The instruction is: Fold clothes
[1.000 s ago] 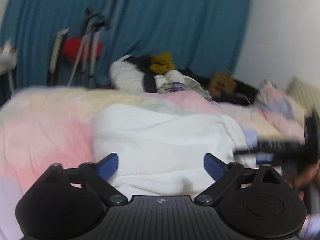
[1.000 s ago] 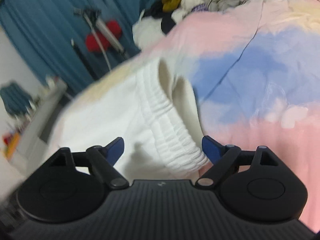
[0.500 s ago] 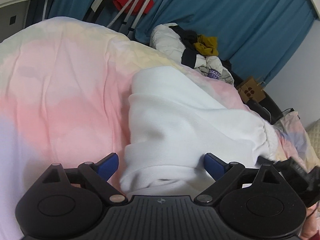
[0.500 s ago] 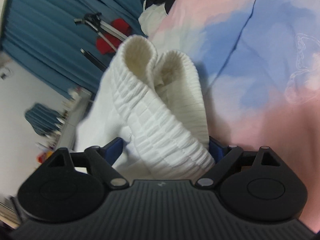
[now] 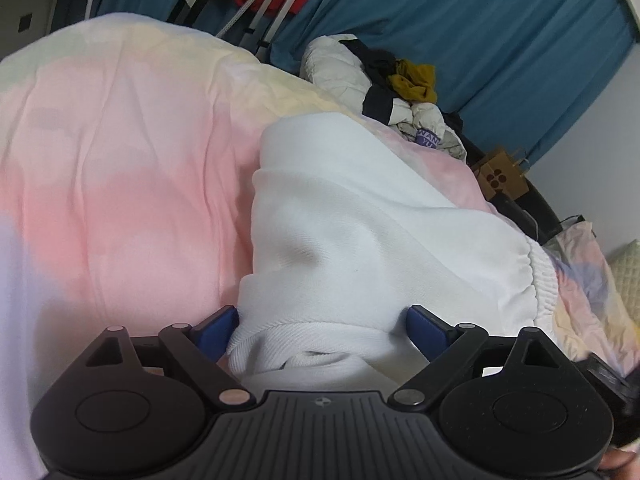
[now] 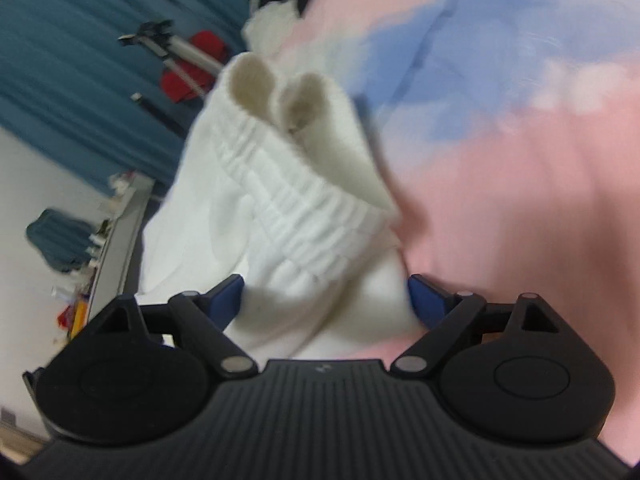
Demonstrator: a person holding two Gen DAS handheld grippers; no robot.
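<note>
**White sweatpants half folded, both ends about to be gripped**

Lying on the pastel duvet point(image 5: 120, 168) of the bed: white sweatpants point(image 5: 360, 232), filling the centre and lower middle of the left wrist view. Already doubled over, judging by the layered edges at the lower centre. Ribbed elastic band point(image 6: 304, 208) bunched in the middle of the right wrist view, two rounded fabric ends sticking up above it.

Left hand-held gripper point(image 5: 322, 330) spread wide, the folded cloth edge sitting between its blue pads, pressing not evident. Right hand-held gripper point(image 6: 325, 300) likewise spread wide around the bunched end, blur making contact hard to judge.

Probably mid-fold: one fold made, at least one more plus smoothing left for this garment. More waiting too, by the look of the heap of clothes point(image 5: 384, 80) at the upper centre, before the blue curtain point(image 5: 500, 40).
</note>
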